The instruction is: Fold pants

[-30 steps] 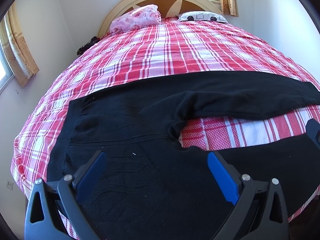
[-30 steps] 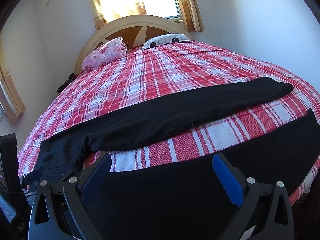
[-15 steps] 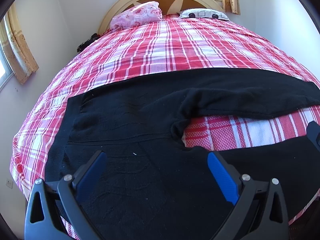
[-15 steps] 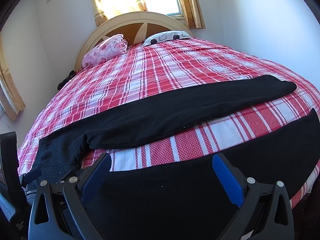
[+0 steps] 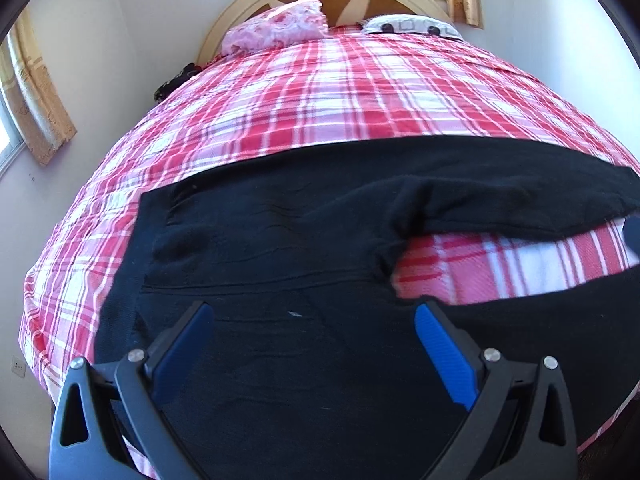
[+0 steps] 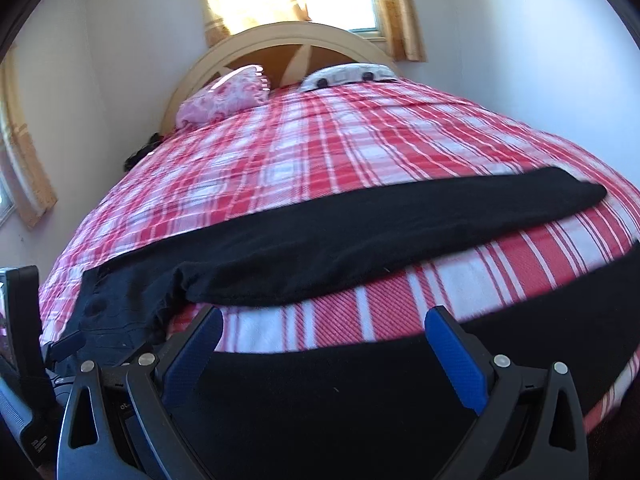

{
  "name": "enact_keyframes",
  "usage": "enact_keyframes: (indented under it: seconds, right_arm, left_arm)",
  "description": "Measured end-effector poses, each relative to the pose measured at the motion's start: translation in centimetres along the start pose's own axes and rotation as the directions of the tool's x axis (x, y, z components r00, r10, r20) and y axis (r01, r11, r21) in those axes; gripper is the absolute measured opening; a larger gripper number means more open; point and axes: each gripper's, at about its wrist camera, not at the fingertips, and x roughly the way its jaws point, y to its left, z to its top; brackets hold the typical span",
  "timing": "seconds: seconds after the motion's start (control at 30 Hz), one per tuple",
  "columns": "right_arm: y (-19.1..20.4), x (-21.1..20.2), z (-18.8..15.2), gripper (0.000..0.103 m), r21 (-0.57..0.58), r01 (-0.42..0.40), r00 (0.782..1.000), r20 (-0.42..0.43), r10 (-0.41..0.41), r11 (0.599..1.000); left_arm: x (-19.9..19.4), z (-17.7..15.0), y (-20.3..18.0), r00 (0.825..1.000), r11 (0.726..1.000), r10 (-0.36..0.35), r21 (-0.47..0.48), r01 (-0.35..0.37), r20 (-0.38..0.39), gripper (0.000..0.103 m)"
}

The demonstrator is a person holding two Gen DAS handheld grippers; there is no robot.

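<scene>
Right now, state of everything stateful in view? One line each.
black pants: unfolded, spread flat on the bed, legs apart with bedspread showing between them
left gripper: open, over the waist end, holding nothing
right gripper: open, over the near leg, holding nothing
plaid bedspread: laid smooth
curtains: drawn aside, window lit

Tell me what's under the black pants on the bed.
The black pants lie spread on the red plaid bedspread, which shows between the two legs. Whatever is beneath the fabric itself is covered and cannot be seen.
</scene>
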Motion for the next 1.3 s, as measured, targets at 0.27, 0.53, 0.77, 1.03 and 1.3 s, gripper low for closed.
enact_keyframes:
  seconds: [0.27, 0.53, 0.77, 1.03, 1.3]
  right_arm:
    - [7.7, 5.7, 6.1, 0.102, -0.264, -0.346, 0.937, -0.14, 0.319, 0.9]
    - [20.4, 16.5, 9.0, 0.092, -0.388, -0.557, 0.824, -0.368, 0.431, 0.734]
    - [27.4, 21.8, 7.1, 0.087, -0.579, -0.548, 0.833, -0.446, 0.328, 0.604]
    - [27.9, 24.7, 5.4, 0.035, -0.558, -0.607, 0.786, -0.529, 0.32, 0.566]
    - [26.5, 18.9, 6.1, 0.005, -0.531, -0.636, 0.769, -0.488, 0.412, 0.559]
  left_arm:
    - [1.2, -0.5, 7.3, 0.996, 0.988, 0.086, -0.127, -0.089, -0.03, 0.103]
    - [4.1, -1.3, 11.4, 0.991, 0.973, 0.086, -0.206, -0.106, -0.107, 0.103]
    - [5.1, -1.4, 12.0, 0.993, 0.975, 0.051, -0.211, -0.073, -0.107, 0.103]
    - [5.2, -1.5, 12.3, 0.996, 0.978, 0.017, -0.207, -0.034, -0.086, 0.103]
    - [1.9, -2.7, 15.6, 0.999, 0.963, -0.03, -0.269, 0.017, -0.043, 0.103]
